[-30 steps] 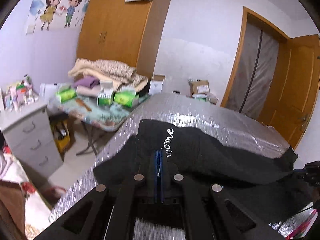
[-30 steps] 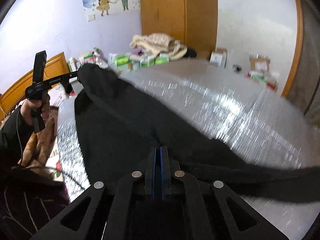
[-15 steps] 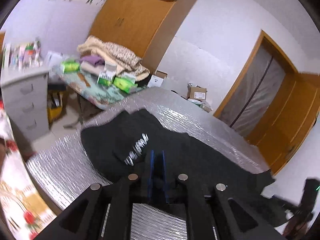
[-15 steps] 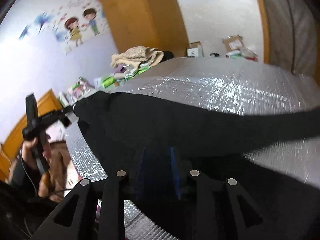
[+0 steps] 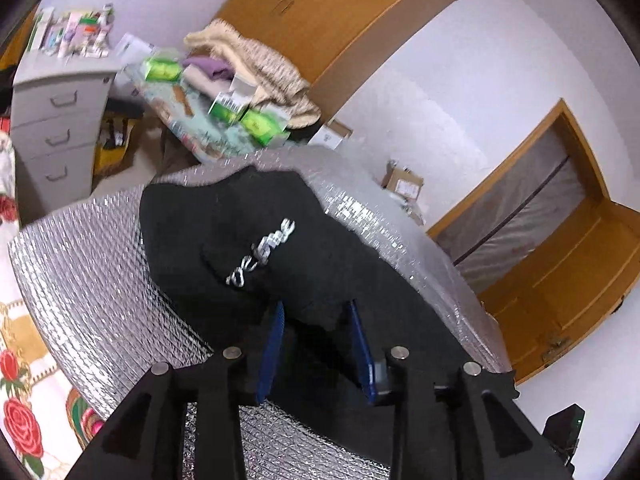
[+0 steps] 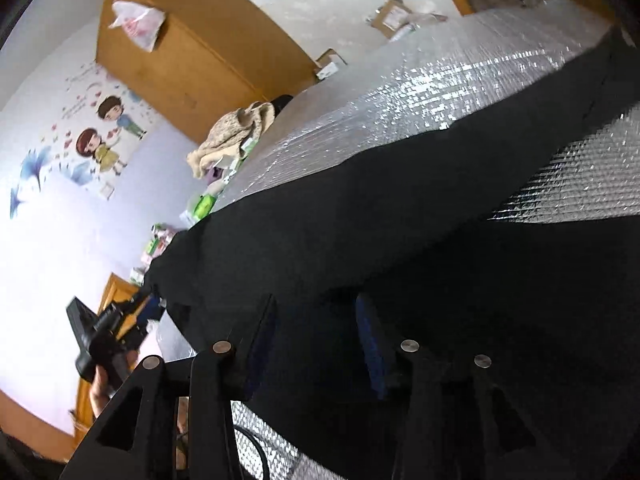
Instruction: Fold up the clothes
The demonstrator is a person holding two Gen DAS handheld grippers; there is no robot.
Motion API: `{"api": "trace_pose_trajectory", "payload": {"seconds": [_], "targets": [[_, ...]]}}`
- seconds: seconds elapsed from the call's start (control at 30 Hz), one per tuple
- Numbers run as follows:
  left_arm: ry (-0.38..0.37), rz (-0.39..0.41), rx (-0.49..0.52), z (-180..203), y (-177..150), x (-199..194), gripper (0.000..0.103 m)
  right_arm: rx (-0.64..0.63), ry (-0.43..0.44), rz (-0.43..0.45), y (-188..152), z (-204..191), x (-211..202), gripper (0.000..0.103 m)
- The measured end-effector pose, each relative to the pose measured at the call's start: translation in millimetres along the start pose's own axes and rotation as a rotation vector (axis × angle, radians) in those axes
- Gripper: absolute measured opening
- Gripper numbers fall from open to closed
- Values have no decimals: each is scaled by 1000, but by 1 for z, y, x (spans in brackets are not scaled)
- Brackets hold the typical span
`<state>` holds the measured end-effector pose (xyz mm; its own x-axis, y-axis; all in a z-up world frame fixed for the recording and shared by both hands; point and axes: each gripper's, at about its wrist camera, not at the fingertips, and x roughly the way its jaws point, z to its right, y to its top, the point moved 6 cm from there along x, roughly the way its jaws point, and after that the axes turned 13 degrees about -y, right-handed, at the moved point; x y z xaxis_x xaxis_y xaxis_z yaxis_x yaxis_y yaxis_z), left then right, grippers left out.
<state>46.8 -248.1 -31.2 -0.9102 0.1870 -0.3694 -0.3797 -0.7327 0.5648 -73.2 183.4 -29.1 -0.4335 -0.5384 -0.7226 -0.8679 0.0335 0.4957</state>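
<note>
A: Black garment (image 5: pixel 280 248) is lying on the silver quilted surface (image 5: pixel 92 264). I'm looking through the left wrist camera. White script lettering faces up on a folded-over part.

B: And your left gripper (image 5: pixel 316 322)?

A: Spread wide, I've let go. Both blue pads (image 5: pixel 273 340) stand apart, with a fold of the dark cloth lying between them, unpinched as far as I can see. Beyond the surface there's a cluttered table with green boxes (image 5: pixel 256 120) and a beige blanket (image 5: pixel 260 64), a grey drawer unit (image 5: pixel 56 120) on the left, and a wooden wardrobe (image 5: pixel 340 20) behind.

B: Switch over for me.

A: Right wrist camera now. The garment (image 6: pixel 360 220) stretches in a long band across the silver surface (image 6: pixel 420 92), from near my fingers away to the upper right edge. Right gripper (image 6: pixel 316 320) is parted too, cloth below and between the fingers, nothing clamped.

B: Anything else in there?

A: The left gripper (image 6: pixel 120 320) shows at lower left, held in my hand just beside the cloth's near corner; from here I can't tell its spread. There's a cartoon sticker (image 6: pixel 104 128) on the wall.
</note>
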Motion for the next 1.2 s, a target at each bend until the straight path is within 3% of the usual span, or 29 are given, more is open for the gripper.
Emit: {"api": "trace_pose_trajectory", "payload": {"seconds": [0.2,0.43,0.6,0.9,1.2], "targets": [[-11,-31,4,1,1,6,34,33,-5,-71,3,1,2,43],[-2,-30,36,3,1,7,34,-86,-74,-10,11,14,-78,43],[-14,-36,22,2,-3,10,34,-56,-109,13,-6,31,-110,43],[-29,-10,-6,-3,4,5,34,62,45,-103,-17,10,-25,44],[-45,7,-65,-7,11,8,34,173,60,-94,13,16,11,44]]}}
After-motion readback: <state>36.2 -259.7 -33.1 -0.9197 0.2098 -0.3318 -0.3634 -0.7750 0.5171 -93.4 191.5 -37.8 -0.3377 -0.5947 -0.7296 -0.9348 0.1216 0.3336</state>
